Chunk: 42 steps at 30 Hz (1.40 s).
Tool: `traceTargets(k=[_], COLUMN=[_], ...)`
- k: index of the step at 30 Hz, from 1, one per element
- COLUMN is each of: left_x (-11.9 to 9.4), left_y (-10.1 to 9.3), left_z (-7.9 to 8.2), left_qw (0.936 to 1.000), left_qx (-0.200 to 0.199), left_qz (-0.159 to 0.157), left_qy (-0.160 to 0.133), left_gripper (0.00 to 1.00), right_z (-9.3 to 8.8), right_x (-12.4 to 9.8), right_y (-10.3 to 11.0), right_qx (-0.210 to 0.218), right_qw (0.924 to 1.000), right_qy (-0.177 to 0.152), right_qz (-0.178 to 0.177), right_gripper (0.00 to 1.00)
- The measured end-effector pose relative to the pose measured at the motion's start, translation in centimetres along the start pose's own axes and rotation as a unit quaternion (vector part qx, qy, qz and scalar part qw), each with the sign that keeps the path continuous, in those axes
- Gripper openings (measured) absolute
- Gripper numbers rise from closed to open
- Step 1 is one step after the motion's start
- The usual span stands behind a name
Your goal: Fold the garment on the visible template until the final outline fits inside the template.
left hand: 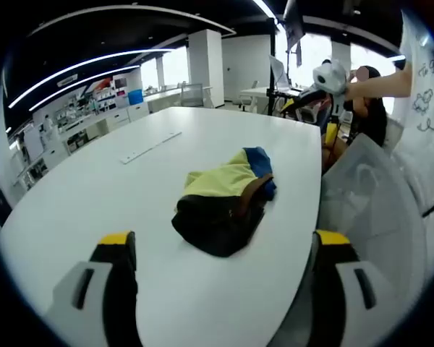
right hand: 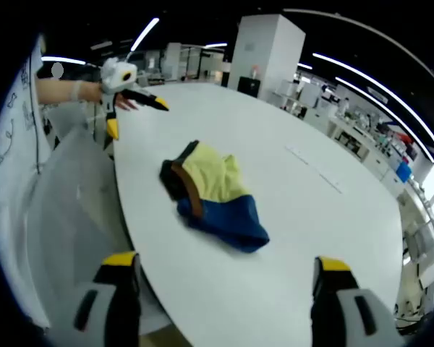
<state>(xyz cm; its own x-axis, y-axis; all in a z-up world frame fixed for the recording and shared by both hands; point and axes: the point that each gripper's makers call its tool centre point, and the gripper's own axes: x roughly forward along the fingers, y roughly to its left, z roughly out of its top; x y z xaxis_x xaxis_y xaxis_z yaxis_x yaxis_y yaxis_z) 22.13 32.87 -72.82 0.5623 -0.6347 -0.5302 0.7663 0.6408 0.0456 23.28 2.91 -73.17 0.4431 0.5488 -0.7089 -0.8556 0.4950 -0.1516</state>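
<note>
Ahead, crumpled garment (left hand: 225, 202) lay on white table (left hand: 94, 195), pale strip (left hand: 150, 147) at ten o'clock, my left gripper (left hand: 224, 253) and right gripper (right hand: 224, 271) hovered spread, empty.

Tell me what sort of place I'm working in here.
Likely an open-plan lab or office: a long white table holding the crumpled garment, a whiteboard beside it, and benches of equipment under ceiling strip lights.
</note>
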Motion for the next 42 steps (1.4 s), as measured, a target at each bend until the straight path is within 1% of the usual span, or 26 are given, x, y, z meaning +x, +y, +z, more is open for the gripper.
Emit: traceTargets(k=[4,21,24,31,35,42], left_x=[0.0,0.1,0.0,-0.1,0.0,0.1], left_y=[0.2,0.0,0.2,0.6,0.5,0.8], left_z=[-0.1,0.0,0.0,0.0,0.1,-0.5], left_qw=[1.0,0.9998,0.9998,0.9998,0.9999,0.9999], left_qx=[0.009,0.005,0.003,0.006,0.003,0.003], left_qz=[0.003,0.013,0.014,0.014,0.013,0.011], left_qy=[0.004,0.01,0.01,0.012,0.01,0.013], left_gripper=[0.97,0.98,0.98,0.99,0.99,0.99], right_z=[0.0,-0.7,-0.5,-0.8,-0.7,-0.6], right_x=[0.2,0.3,0.3,0.5,0.5,0.6], right_y=[-0.1,-1.1,-1.1,-1.0,-0.8,-1.1], right_qx=[-0.002,-0.006,-0.005,-0.004,-0.004,-0.006], right_qw=[1.0,0.9999,0.9999,0.9999,0.9999,0.9999], right_qy=[-0.003,-0.007,-0.009,-0.008,-0.009,-0.012], right_qz=[0.0,0.008,0.008,0.011,0.013,0.01], right_gripper=[1.0,1.0,1.0,1.0,1.0,1.0])
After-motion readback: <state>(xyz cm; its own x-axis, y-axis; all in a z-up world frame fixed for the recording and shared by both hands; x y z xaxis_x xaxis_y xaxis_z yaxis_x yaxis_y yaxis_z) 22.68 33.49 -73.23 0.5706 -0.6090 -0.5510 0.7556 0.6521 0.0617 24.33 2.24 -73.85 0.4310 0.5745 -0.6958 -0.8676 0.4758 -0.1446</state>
